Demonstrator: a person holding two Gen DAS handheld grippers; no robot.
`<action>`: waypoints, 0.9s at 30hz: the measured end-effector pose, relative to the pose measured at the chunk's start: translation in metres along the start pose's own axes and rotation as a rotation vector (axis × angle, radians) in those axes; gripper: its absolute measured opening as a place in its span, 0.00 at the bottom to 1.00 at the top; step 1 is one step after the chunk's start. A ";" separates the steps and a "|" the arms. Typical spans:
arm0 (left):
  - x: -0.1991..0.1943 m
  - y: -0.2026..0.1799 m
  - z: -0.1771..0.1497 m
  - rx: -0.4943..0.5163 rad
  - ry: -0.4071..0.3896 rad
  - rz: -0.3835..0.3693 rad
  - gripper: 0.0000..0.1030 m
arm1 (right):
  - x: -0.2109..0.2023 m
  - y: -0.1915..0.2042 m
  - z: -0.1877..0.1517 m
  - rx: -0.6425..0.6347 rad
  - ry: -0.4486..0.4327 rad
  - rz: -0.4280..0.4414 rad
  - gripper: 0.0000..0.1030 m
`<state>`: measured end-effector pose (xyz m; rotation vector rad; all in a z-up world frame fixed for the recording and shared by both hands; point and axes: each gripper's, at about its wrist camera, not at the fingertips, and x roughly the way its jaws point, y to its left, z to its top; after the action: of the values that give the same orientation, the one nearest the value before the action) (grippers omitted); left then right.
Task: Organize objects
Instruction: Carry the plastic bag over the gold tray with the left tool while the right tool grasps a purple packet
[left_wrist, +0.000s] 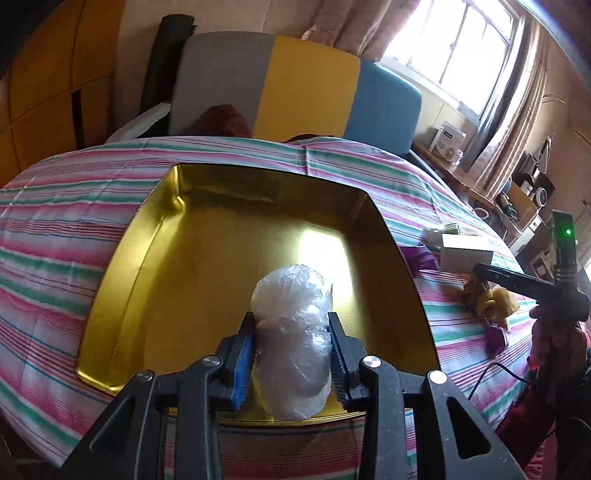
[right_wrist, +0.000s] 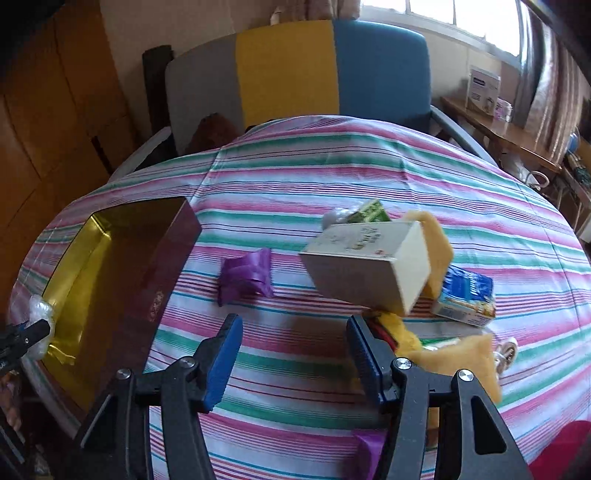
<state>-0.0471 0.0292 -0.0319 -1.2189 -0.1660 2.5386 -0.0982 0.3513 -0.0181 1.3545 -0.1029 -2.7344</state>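
Beside gold tin (right_wrist: 70, 273): purple wrapper (right_wrist: 245, 275), tilted white carton (right_wrist: 365, 266).

You have daylight pouring in from the window (left_wrist: 463, 55) at the upper right, and it is blown out to near white in both views. That light bounces off the floor of the gold tray (left_wrist: 229, 236) as a hot glare patch. The left side of the room sits in dim brown shade. Straight lines bow hard toward the corners, which fall off dark. The white box (right_wrist: 365, 262) is smeared with motion blur; each near claw casts a soft shadow.
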 end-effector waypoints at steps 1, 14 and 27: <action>-0.001 0.003 0.000 -0.005 -0.001 0.003 0.35 | 0.006 0.009 0.004 -0.012 0.008 0.012 0.58; -0.010 0.026 -0.002 -0.058 -0.004 0.011 0.35 | 0.118 0.045 0.042 -0.042 0.180 -0.047 0.54; 0.004 0.037 0.022 -0.038 0.026 0.014 0.35 | 0.085 0.047 0.001 -0.135 0.203 -0.023 0.39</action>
<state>-0.0753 -0.0030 -0.0299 -1.2713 -0.2011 2.5407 -0.1484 0.2952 -0.0800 1.5910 0.1099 -2.5506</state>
